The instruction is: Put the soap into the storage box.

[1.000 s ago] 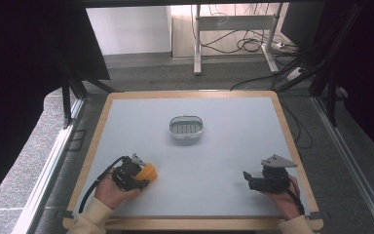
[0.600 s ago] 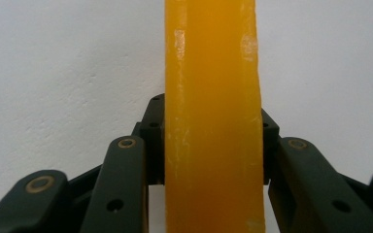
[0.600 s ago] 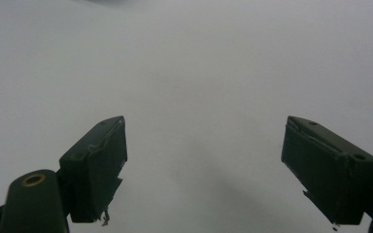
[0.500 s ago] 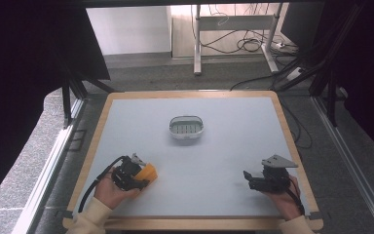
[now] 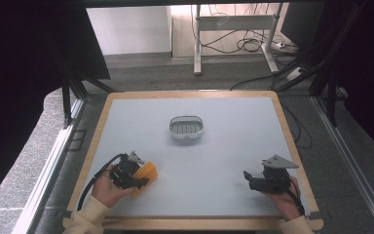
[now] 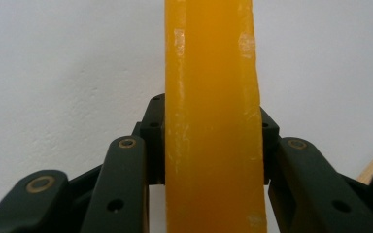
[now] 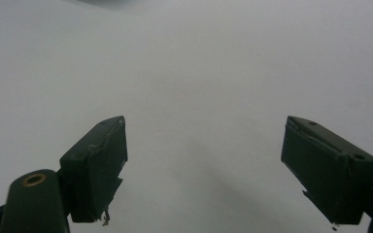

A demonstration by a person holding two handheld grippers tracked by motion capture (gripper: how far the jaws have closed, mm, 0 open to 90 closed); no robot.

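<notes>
Dish (image 5: 186, 129) mid-table (image 5: 224, 195); left gripper (image 5: 135, 176) near-left; right gripper (image 5: 251, 179) near-right

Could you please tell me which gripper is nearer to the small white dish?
Left. The left gripper, clamping an orange block, sits nearer the dish; the right gripper is farther.

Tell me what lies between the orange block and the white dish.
Nothing: in the high view, only bare grey tabletop separates the orange block, clamped in the left hand-held gripper, from the white dish.
</notes>
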